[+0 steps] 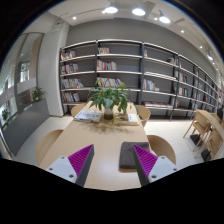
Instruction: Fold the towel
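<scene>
A dark grey towel (129,153) lies folded on the light wooden table (103,135), just ahead of my right finger, which partly covers its near right corner. My gripper (113,163) is open and empty, held above the near end of the table, its purple pads (81,158) spread wide with bare tabletop between them. The towel is not between the fingers; it sits at the inner side of the right one.
A potted plant (109,98) and books or papers (88,115) stand at the far end of the table. Wooden chairs (160,148) flank both sides. Long bookshelves (140,75) line the back wall. More tables and chairs (204,128) stand to the right.
</scene>
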Action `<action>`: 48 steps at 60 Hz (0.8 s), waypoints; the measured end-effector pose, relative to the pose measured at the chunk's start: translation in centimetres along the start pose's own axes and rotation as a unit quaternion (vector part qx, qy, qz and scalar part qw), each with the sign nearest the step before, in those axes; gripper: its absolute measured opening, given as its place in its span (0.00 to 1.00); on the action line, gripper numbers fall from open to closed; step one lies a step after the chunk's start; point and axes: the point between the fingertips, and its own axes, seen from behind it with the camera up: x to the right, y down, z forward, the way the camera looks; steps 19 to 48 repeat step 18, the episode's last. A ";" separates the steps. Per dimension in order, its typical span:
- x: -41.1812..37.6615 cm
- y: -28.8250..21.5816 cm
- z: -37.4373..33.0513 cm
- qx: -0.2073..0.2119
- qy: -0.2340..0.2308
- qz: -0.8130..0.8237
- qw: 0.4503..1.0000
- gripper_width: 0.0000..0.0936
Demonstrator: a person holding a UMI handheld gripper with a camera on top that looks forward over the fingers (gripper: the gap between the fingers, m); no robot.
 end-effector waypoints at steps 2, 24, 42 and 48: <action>-0.4 0.5 -0.6 -0.001 -0.001 0.003 1.000 0.81; -4.0 2.3 -3.9 -0.001 -0.014 0.014 1.000 0.81; -4.0 2.3 -3.9 -0.001 -0.014 0.014 1.000 0.81; -4.0 2.3 -3.9 -0.001 -0.014 0.014 1.000 0.81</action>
